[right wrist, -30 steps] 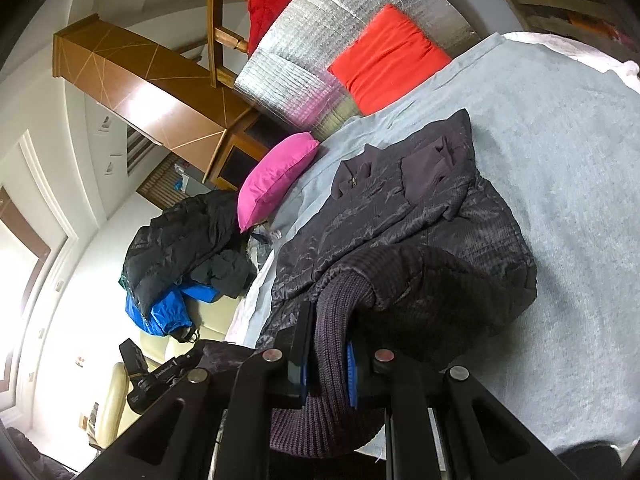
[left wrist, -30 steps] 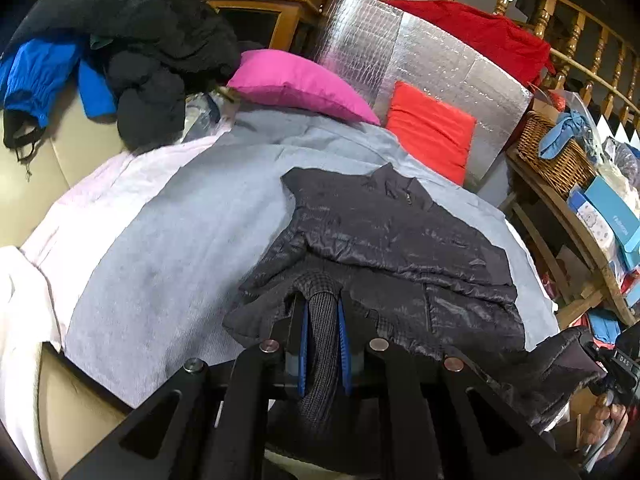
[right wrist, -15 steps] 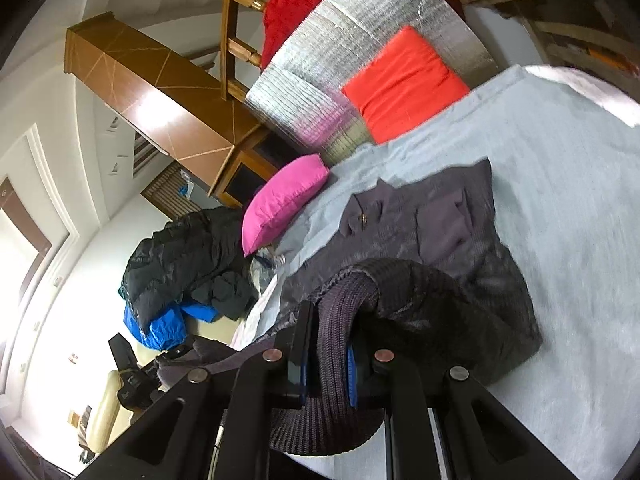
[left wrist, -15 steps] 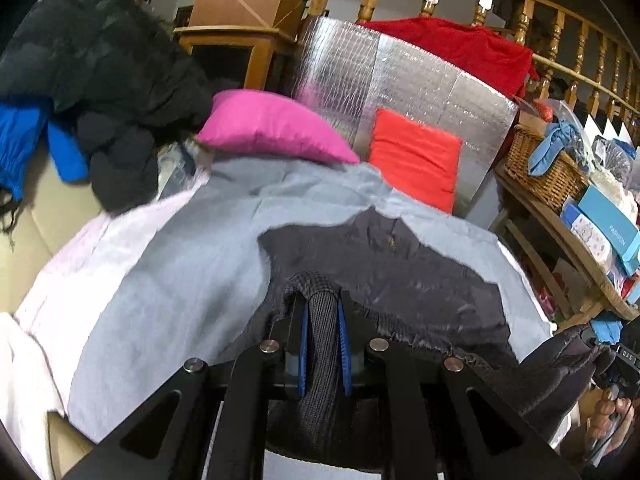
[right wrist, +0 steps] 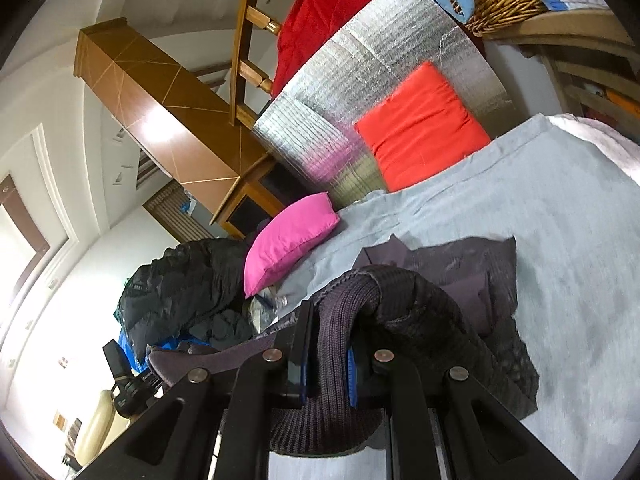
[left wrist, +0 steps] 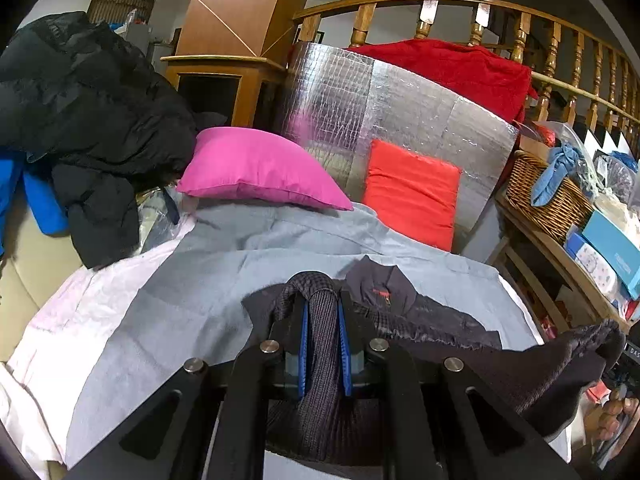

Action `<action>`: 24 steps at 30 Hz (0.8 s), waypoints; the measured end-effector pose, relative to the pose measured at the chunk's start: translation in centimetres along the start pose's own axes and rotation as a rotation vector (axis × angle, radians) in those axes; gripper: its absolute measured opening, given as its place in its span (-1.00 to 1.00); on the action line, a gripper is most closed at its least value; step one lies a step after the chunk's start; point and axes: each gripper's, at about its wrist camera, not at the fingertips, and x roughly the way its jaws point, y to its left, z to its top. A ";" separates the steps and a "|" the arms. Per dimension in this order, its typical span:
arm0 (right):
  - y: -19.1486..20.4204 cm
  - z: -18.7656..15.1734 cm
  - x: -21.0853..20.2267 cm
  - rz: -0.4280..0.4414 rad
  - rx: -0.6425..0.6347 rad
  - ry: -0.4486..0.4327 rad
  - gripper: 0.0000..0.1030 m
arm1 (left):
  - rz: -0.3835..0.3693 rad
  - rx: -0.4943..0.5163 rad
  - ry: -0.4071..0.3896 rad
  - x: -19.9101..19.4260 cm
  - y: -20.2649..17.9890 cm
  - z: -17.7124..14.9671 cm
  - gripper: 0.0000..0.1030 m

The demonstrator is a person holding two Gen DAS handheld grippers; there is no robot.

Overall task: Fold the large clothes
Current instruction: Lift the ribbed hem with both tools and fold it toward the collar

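Observation:
A dark quilted jacket (left wrist: 432, 320) with a ribbed knit hem lies on the grey sheet (left wrist: 192, 304), its near edge lifted. My left gripper (left wrist: 323, 312) is shut on the ribbed hem, which fills the gap between the blue pads. In the right wrist view the jacket (right wrist: 480, 280) hangs from my right gripper (right wrist: 329, 340), shut on another stretch of the same ribbed hem. The hem stretches between both grippers. The jacket's collar (left wrist: 380, 284) still rests on the sheet. A hand (left wrist: 616, 420) on the right gripper shows at the left wrist view's lower right.
A pink pillow (left wrist: 256, 168) and a red cushion (left wrist: 412, 196) lean at the bed's far end against a silver foil panel (left wrist: 420, 112). Dark and blue coats (left wrist: 80, 100) pile up at the left. A wicker basket (left wrist: 548, 196) sits on a shelf at the right.
Both grippers have risen and moved toward the far end with the hem in their grip. The jacket's near half has lifted off the sheet and now hides most of its body.

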 end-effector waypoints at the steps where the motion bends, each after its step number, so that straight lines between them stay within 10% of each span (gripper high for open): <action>1: 0.0 0.3 0.3 -0.002 0.000 -0.002 -0.73 | 0.002 0.001 0.000 0.3 0.0 0.2 -0.73; 24: -3.3 8.2 10.6 -0.133 -0.007 0.006 -0.73 | 0.088 0.042 0.026 12.1 -0.7 5.2 -0.73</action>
